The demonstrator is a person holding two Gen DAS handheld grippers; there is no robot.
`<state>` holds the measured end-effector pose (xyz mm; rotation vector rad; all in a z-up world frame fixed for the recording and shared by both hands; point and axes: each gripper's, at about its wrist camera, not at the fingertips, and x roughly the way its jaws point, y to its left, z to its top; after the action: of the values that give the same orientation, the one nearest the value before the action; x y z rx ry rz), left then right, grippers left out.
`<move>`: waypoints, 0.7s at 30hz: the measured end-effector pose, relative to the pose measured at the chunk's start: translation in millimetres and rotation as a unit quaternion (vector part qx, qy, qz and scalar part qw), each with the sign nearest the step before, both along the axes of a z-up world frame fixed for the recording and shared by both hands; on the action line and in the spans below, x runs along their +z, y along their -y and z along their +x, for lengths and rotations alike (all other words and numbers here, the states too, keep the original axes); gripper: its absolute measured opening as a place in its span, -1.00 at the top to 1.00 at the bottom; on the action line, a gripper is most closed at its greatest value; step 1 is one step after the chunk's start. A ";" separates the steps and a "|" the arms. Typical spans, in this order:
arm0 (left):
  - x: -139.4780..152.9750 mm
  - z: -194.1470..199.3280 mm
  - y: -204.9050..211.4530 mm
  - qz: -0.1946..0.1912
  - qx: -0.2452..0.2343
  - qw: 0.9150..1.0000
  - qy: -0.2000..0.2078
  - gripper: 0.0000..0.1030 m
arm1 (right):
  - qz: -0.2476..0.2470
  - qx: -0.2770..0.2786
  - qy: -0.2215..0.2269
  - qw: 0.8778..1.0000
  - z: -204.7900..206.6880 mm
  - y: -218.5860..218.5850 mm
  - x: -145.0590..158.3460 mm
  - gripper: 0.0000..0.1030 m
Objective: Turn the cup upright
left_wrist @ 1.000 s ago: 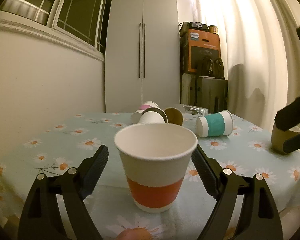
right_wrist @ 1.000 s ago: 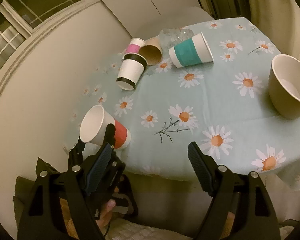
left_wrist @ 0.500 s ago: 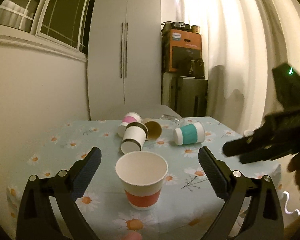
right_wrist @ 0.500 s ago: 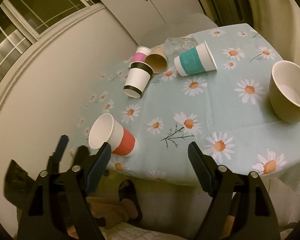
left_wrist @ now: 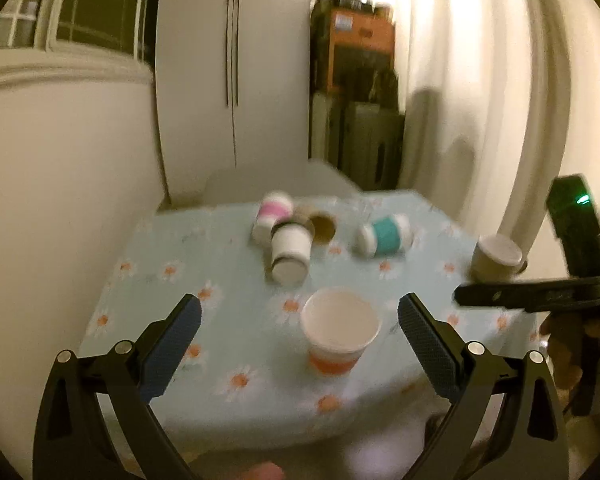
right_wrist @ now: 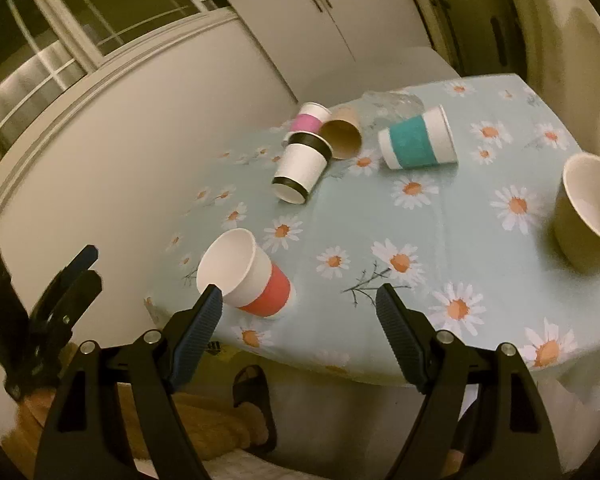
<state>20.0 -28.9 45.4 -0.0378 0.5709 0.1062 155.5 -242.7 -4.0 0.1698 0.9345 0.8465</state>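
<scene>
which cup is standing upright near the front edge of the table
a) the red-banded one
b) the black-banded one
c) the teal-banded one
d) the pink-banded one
a: the red-banded cup stands on its base with its mouth up near the front edge of the table, while the teal-banded cup, pink-banded cup and black-banded cup lie on their sides further back.

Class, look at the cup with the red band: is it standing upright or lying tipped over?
Upright. The red-banded cup stands on its base on the tablecloth, its open mouth facing up; the left wrist view shows the same.
</scene>
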 end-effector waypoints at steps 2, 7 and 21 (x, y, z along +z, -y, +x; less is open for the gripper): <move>-2.3 -3.6 -11.7 -0.018 0.003 1.000 -0.003 -0.87 | -0.008 0.008 0.013 1.000 -4.3 -6.3 1.1 -0.53; -17.3 -6.8 -29.1 -0.037 0.007 0.999 -0.015 -0.87 | -0.037 0.019 0.041 0.998 -16.1 -20.0 -0.3 -0.53; -40.0 -2.6 -41.1 -0.079 -0.027 0.996 -0.033 -0.87 | -0.127 -0.003 0.142 0.982 -62.8 -35.9 -1.8 -0.53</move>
<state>17.4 12.2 5.4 -0.1734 0.6450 0.0101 92.7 -206.8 -5.8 -0.1659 0.7630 0.7154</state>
